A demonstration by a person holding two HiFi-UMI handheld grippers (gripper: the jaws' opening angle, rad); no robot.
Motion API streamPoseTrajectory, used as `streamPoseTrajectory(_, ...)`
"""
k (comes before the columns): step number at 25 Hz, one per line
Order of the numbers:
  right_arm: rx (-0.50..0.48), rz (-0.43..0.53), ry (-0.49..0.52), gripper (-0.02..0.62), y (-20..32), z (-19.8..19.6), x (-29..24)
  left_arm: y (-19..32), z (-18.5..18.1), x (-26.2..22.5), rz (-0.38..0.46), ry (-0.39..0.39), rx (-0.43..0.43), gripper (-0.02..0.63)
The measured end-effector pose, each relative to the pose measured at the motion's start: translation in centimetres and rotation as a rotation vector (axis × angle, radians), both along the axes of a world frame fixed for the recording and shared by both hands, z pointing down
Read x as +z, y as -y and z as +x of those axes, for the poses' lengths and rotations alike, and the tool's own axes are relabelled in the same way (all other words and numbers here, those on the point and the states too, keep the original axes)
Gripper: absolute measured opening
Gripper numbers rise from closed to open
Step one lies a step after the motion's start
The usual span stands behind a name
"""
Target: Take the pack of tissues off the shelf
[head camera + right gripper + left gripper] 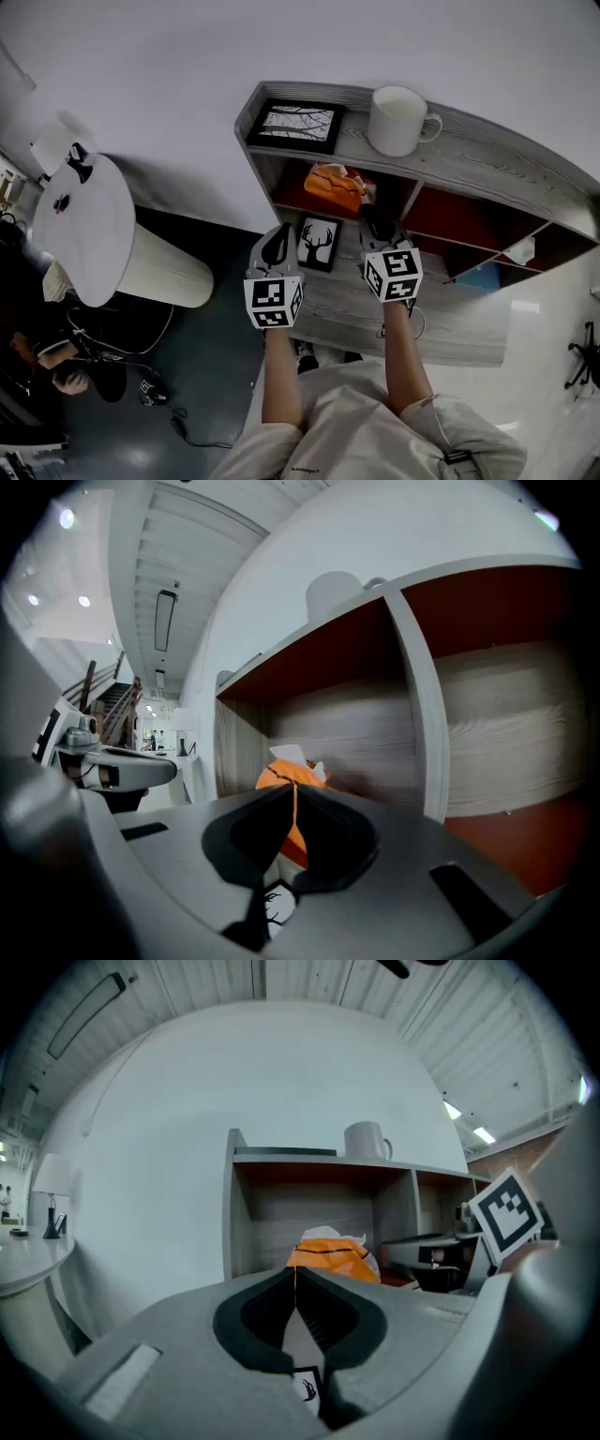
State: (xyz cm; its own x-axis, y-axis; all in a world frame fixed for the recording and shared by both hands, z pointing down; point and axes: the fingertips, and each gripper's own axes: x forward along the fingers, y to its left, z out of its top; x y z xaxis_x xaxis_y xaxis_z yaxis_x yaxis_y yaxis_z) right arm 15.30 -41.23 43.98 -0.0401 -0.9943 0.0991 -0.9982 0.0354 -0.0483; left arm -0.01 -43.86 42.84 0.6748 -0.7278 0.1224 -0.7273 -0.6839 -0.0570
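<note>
An orange pack of tissues (334, 187) with white tissue poking out lies in the upper left compartment of a grey wooden shelf unit (487, 169). Through both gripper views it shows ahead, the pack (330, 1252) beyond the left jaws and the pack (292, 772) beyond the right jaws. My left gripper (278, 246) is shut and empty, short of the shelf's left end. My right gripper (379, 225) is shut too, holding nothing, at the opening of that compartment just right of the pack. In the left gripper view its jaws (295, 1277) meet at the tips, as do the right ones (293, 794).
On the shelf top stand a white mug (399, 120) and a flat framed picture (296, 125). A small deer picture (319, 243) leans on the lower board. A round white table (82, 230) with a lamp stands to the left. Red-backed compartments continue to the right.
</note>
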Motion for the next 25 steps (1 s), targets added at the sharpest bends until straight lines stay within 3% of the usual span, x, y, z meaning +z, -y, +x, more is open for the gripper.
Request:
streamPoseTrajectory(6, 0.033, -0.011, -0.019, 0.022, 1.6, 0.1, -0.1, 2.7, 1.6, 0.3, -0.018, -0.024, 0.076, 0.011)
streamPoseTrajectory(9, 0.039, -0.022, -0.036, 0.086, 2.3, -0.1, -0.1, 3.5, 2.4, 0.4, -0.024, -0.027, 0.107, 0.011)
streamPoseTrajectory(19, 0.121, -0.070, -0.090, 0.206, 3.7, 0.8, 0.5, 5.3, 3.8, 0.5, -0.029, -0.010, 0.184, 0.011)
streamPoseTrajectory(25, 0.173, -0.124, -0.145, 0.223, 4.7, 1.2, 1.6, 5.5, 4.7, 0.9, -0.027, 0.015, 0.238, 0.011)
